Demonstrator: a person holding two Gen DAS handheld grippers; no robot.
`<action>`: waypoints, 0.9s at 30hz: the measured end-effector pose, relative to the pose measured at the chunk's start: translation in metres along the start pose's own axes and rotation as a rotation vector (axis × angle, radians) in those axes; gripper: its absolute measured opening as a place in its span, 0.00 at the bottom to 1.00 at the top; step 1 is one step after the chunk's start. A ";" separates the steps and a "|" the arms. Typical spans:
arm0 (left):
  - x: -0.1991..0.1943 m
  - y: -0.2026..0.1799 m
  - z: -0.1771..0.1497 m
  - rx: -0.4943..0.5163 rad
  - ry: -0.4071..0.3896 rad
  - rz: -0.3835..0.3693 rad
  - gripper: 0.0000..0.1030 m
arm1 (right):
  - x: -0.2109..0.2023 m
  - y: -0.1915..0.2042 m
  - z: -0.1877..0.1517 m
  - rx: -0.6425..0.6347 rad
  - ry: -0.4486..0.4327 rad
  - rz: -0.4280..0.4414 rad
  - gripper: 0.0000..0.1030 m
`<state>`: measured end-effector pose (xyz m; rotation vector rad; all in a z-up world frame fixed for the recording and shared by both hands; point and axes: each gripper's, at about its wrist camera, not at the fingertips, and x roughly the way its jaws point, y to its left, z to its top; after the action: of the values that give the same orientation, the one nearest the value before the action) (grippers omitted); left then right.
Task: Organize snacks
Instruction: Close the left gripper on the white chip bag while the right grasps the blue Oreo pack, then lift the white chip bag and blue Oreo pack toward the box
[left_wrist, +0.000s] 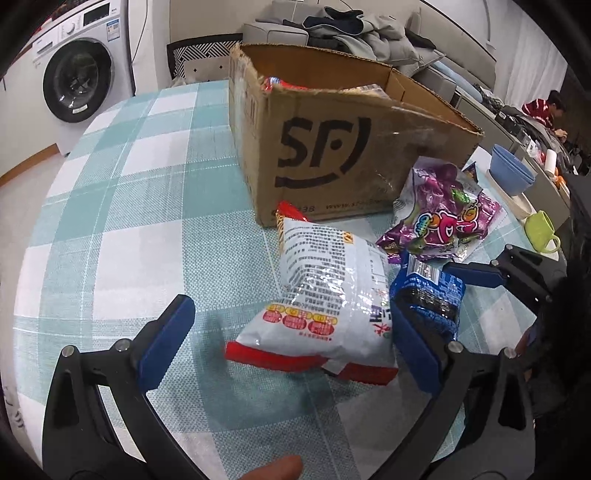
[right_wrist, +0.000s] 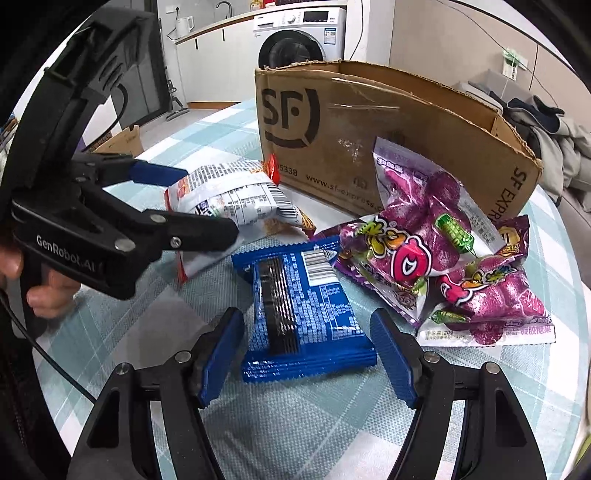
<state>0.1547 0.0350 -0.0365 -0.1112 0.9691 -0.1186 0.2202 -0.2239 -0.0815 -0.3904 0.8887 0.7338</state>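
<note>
Cardboard box (right_wrist: 388, 147), printed "SF" and "SF EXPRESS", stands open-topped on the checked desk (left_wrist: 122, 206), likely the bin for snacks. In front of it: white-and-red packet (left_wrist: 325, 295), straddled by the left gripper (left_wrist: 291, 347), fingers wide, nothing held; blue packet (right_wrist: 306, 314), between the right gripper (right_wrist: 308, 356) fingers, also open; purple sweets (right_wrist: 436, 251) beside. Handle reads "GenRobot.AI".

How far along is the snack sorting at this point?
Early-to-middle. Some packets already sit inside the brown cardboard SF box. Both tongs are open: left tongs flank the white-and-red snack bag, right tongs flank the blue cookie packet. The purple candy bags remain on the checked tablecloth.
</note>
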 end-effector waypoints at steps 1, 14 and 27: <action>0.001 0.001 0.000 -0.006 0.004 -0.006 0.99 | 0.000 0.001 0.000 -0.002 -0.002 -0.003 0.69; 0.002 -0.004 -0.005 0.046 -0.040 -0.079 0.63 | 0.002 -0.004 0.004 0.014 0.000 0.005 0.67; -0.021 0.017 -0.001 -0.032 -0.112 -0.073 0.59 | 0.000 -0.011 0.008 0.038 0.002 0.005 0.67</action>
<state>0.1435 0.0551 -0.0227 -0.1807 0.8552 -0.1628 0.2324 -0.2266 -0.0762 -0.3555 0.9047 0.7202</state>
